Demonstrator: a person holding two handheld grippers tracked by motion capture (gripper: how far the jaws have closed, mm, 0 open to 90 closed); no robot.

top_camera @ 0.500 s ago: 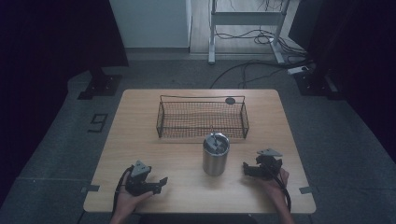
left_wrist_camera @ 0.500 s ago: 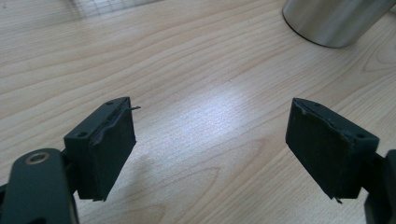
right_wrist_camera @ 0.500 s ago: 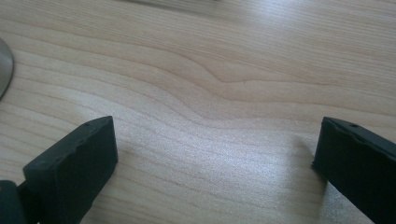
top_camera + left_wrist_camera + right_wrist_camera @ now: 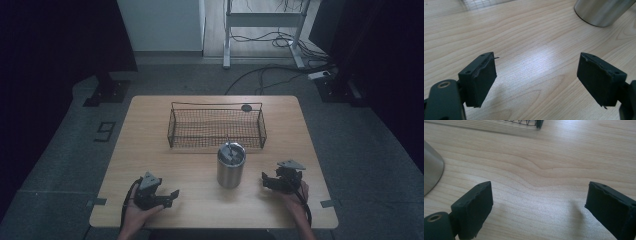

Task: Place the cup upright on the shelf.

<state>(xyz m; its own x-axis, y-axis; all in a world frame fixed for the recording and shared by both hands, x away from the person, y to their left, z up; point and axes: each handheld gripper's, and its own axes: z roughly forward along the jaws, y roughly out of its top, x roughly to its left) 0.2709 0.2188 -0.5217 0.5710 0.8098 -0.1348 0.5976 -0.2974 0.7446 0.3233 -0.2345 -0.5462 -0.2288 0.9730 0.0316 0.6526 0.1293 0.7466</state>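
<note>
High view: a pale wooden table [image 4: 150, 150] stands on a grey floor, with a person's forearms coming in from the bottom edge. The left gripper [image 4: 170, 196] rests low at the near-left part of the tabletop, held in the person's left hand [image 4: 136, 210], and its jaws point toward the middle of the table. The right gripper [image 4: 265, 180] sits at the near-right part, held in the right hand [image 4: 292, 197], with a grey three-cornered plate on top and its jaws pointing left. Between the two, a little nearer the right one, stands an upright cylindrical brushed-steel tumbler with a grey lid [image 4: 231, 165], touched by neither gripper. Just behind the tumbler lies a long rectangular black wire basket [image 4: 172, 131], and a small dark round disc [image 4: 246, 107] lies on the table at the basket's far right corner.

Left gripper view: the two black jaws stand well apart over bare wood, nothing between them, so this gripper is released. The tumbler's steel base [image 4: 604, 11] shows at the top right, apart from the jaws, and a bit of the basket's mesh [image 4: 484, 3] at the top left.

Right gripper view: the jaws are likewise spread wide with only wood grain between them. The tumbler's rounded steel side [image 4: 431, 167] comes in at the left edge, near the left jaw but clear of it, and the basket's corner [image 4: 537, 123] shows at the top.
</note>
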